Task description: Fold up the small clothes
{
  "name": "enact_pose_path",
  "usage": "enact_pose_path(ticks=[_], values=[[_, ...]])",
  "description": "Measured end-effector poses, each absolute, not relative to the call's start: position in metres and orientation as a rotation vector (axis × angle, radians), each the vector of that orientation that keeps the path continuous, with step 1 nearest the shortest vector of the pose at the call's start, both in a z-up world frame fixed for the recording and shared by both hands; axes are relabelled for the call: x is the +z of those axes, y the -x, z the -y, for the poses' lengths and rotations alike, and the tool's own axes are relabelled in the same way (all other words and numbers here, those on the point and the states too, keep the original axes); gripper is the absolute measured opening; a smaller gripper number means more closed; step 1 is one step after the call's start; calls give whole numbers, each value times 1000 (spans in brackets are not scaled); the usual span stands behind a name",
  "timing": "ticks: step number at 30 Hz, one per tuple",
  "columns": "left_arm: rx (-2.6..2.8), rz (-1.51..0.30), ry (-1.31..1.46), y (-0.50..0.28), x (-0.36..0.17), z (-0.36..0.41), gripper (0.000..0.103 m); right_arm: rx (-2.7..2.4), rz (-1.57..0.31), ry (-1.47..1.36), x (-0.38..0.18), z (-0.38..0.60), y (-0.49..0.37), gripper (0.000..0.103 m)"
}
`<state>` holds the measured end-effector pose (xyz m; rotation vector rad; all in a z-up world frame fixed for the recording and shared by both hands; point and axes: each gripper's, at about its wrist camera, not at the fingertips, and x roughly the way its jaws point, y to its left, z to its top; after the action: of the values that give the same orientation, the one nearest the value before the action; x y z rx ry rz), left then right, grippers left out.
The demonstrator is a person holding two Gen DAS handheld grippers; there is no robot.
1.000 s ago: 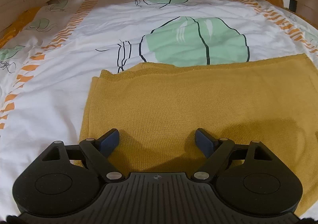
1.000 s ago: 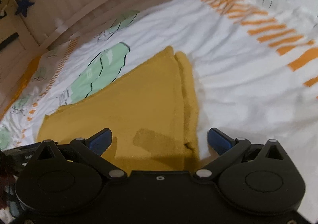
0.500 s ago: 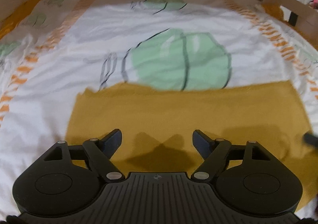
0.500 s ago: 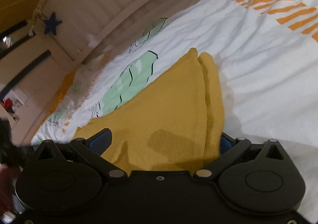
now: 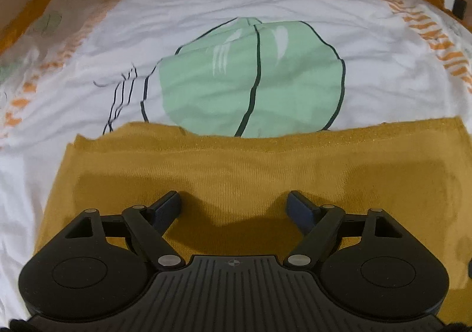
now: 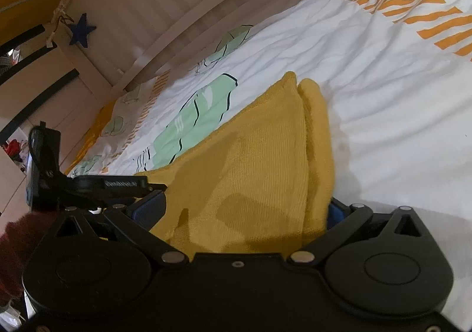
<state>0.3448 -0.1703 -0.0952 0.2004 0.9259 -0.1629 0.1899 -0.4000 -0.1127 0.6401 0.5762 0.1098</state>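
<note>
Bed with white printed sheet (image 5: 265, 4), wooden slatted rail (image 6: 165, 7) behind. Left claw (image 5: 234, 205) hovers wide open and empty over the mustard knit garment (image 5: 236, 167), which lies flat on the sheet, partly folded. Right claw (image 6: 244, 211) open too, fabric bunched between its jaws, no clamp visible. Mid-fold, seemingly; next, pinch an edge. Fine ribbed knit, soft rectangle.

The folded garment (image 5: 259, 172) lies flat on the bed sheet (image 5: 265, 7), with the headboard rail (image 6: 206, 1) behind it. The 2 grippers sit over its near edge: left gripper (image 5: 234, 208) above the middle (jaws apart), right gripper (image 6: 246, 211) astride its right-hand end.
</note>
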Motion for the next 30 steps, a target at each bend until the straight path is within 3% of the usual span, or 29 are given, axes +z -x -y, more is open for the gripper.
enact_pose_path(ticks=[14, 19, 30], values=[[-234, -944, -156, -275, -80, 150, 78, 171, -597, -701, -111, 412, -190, 103], [-269, -1029, -92, -258, -92, 137, 78, 214, -593, -736, -112, 419, -189, 103], [-275, -969, -126, -250, -108, 145, 93, 228, -540, -869, -119, 433, -189, 103]])
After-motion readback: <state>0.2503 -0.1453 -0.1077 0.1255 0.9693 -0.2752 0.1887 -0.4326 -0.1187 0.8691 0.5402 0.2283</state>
